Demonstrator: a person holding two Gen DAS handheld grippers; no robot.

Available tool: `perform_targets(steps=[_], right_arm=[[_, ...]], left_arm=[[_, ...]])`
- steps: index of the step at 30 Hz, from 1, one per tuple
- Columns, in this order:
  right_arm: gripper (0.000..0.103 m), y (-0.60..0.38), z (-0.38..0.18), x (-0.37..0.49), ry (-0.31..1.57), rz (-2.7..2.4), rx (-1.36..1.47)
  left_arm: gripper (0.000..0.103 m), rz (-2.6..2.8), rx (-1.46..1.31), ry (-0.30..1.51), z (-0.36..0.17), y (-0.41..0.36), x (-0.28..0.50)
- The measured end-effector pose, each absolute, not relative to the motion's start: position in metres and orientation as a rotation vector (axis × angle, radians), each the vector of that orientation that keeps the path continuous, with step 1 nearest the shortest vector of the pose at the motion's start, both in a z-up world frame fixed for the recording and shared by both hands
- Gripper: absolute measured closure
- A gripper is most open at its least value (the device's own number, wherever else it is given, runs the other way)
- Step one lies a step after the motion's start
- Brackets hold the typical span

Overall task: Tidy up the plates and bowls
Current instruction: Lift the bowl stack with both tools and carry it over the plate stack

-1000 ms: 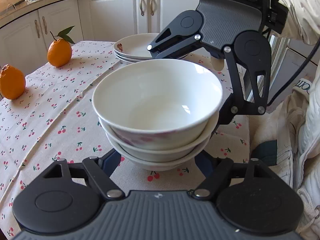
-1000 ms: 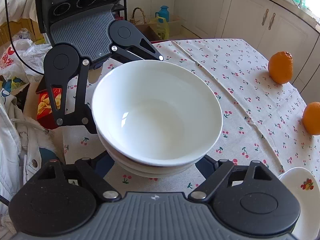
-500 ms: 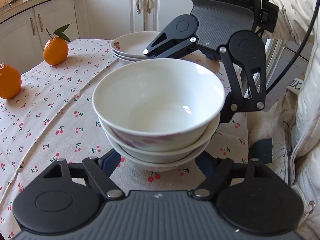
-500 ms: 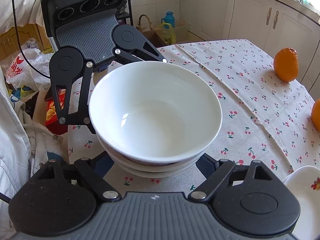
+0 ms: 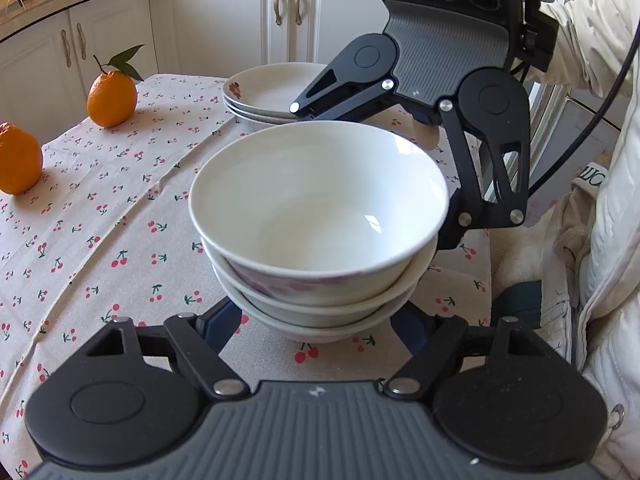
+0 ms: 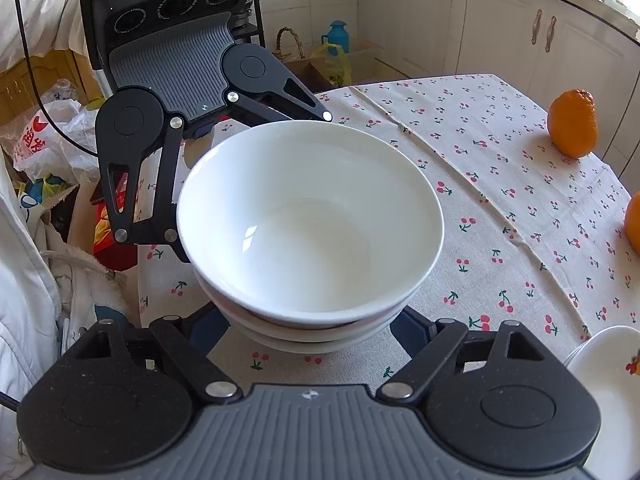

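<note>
Three white bowls (image 5: 320, 200) stand nested in one stack (image 6: 308, 224) on the cherry-print tablecloth (image 5: 120, 220). My left gripper (image 5: 316, 322) reaches in from the near side, and its blue fingers (image 5: 222, 318) lie against both flanks of the bottom bowl. My right gripper (image 6: 312, 334) comes from the opposite side and clasps the same bowl low down with its blue fingers (image 6: 414, 330). The bowl rims hide all the fingertips. A pile of white plates (image 5: 276, 92) with a red flower mark sits farther back on the table.
Two oranges (image 5: 112, 98) (image 5: 18, 164) rest on the cloth at the left in the left wrist view. The plate pile's rim (image 6: 608, 364) shows at the lower right of the right wrist view. A person's white sleeve (image 5: 600, 32), white cabinets (image 5: 224, 20) and floor clutter (image 6: 48, 148) surround the table.
</note>
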State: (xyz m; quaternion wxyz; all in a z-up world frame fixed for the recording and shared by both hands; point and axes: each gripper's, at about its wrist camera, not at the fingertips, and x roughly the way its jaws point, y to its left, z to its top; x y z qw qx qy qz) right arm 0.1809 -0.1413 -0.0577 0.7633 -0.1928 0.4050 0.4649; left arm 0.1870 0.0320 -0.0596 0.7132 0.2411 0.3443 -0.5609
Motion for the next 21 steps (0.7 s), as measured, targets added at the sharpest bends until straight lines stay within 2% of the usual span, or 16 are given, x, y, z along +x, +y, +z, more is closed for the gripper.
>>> perform_targets(steps=[21], right_arm=[[0.013, -0.1369, -0.0563, 0.1839, 0.914, 0.983, -0.424]], left_arm=[[0.022, -1.255, 0.497, 0.735, -0.0591, 0.0350, 0.1850]])
